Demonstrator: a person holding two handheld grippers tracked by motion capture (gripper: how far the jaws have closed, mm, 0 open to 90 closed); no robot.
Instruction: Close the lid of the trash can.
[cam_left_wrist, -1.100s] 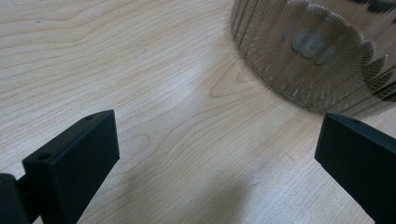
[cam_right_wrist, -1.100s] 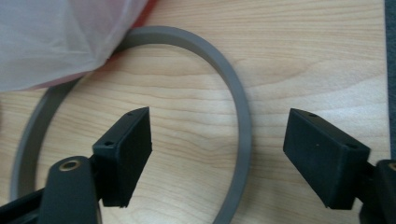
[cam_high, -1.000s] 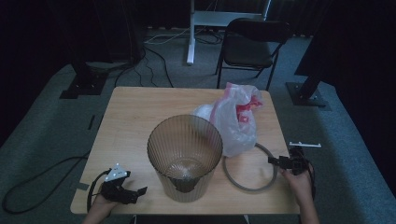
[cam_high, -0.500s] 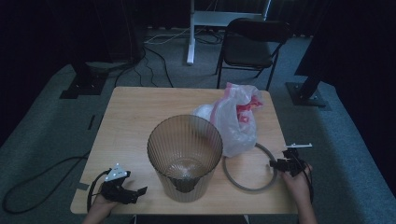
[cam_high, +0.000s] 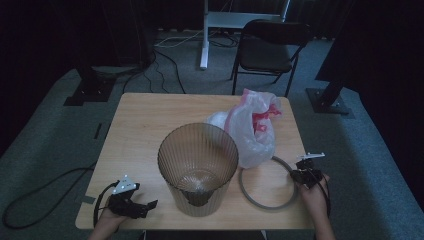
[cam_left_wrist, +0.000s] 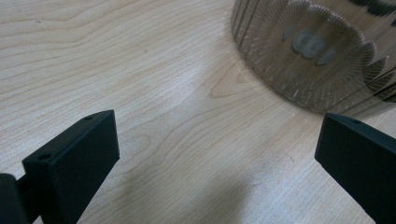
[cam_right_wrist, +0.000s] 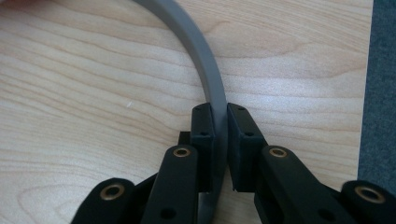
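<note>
Two big things sit on the table (cam_high: 140, 125): a see-through ribbed bin (cam_high: 198, 167) standing upright near the front edge, and a floppy plastic bag (cam_high: 252, 132) behind it, touching it on the right. Next comes the grey ring (cam_high: 248, 194), lying flat just beside the bin, with the bag's bottom resting over its far side. Smallest are the grippers. The right gripper (cam_right_wrist: 220, 121) has just been closing, and now its jaws pinch the ring's thin band near the table's right edge. I think the ring could slip or twist out, because the band is so thin. If it lifts, it may drag the bag or bump the bin over. The left gripper (cam_left_wrist: 215, 154) rests by the bin's foot, jaws wide apart, holding nothing.
</note>
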